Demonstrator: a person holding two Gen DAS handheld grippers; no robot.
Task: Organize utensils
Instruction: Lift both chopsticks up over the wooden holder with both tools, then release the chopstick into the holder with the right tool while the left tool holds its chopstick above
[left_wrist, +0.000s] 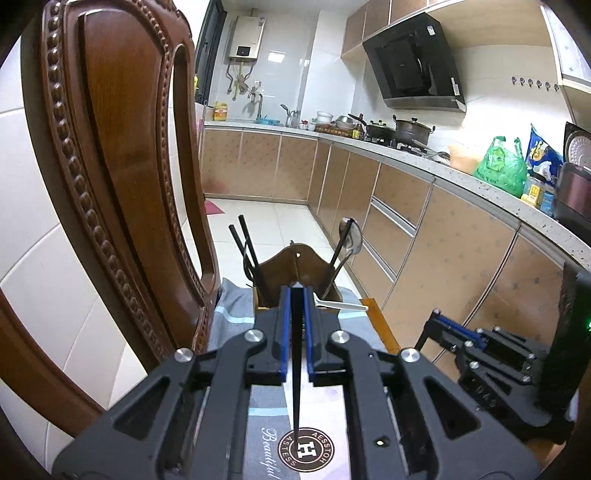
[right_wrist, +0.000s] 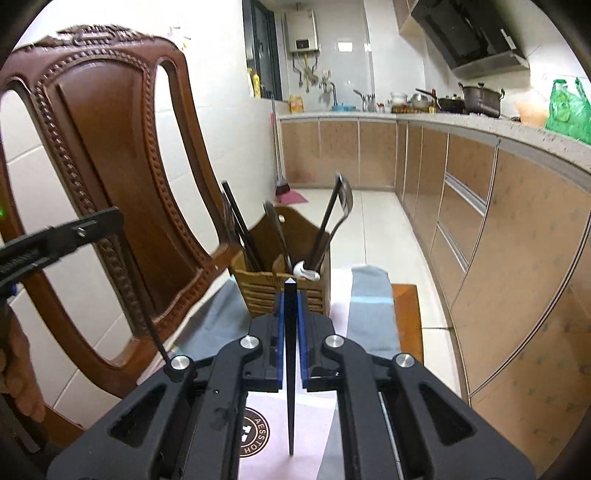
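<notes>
A wooden utensil holder (left_wrist: 280, 269) stands at the far end of a cloth-covered table, also in the right wrist view (right_wrist: 284, 284). It holds black chopsticks (left_wrist: 245, 243), a metal spoon (left_wrist: 351, 232) and a white spoon (left_wrist: 340, 304). My left gripper (left_wrist: 296, 291) is shut on a black chopstick (left_wrist: 296, 362), held just in front of the holder, tip pointing back at the camera. My right gripper (right_wrist: 290, 295) is shut on another black chopstick (right_wrist: 290, 369), also close in front of the holder. The right gripper shows at the right of the left wrist view (left_wrist: 439, 317).
A carved wooden chair (left_wrist: 110, 166) stands close on the left of the table. The cloth (left_wrist: 266, 439) covers the table; its bare wooden edge (right_wrist: 406, 317) shows on the right. A kitchen counter (left_wrist: 424, 162) with pots and bags runs along the right.
</notes>
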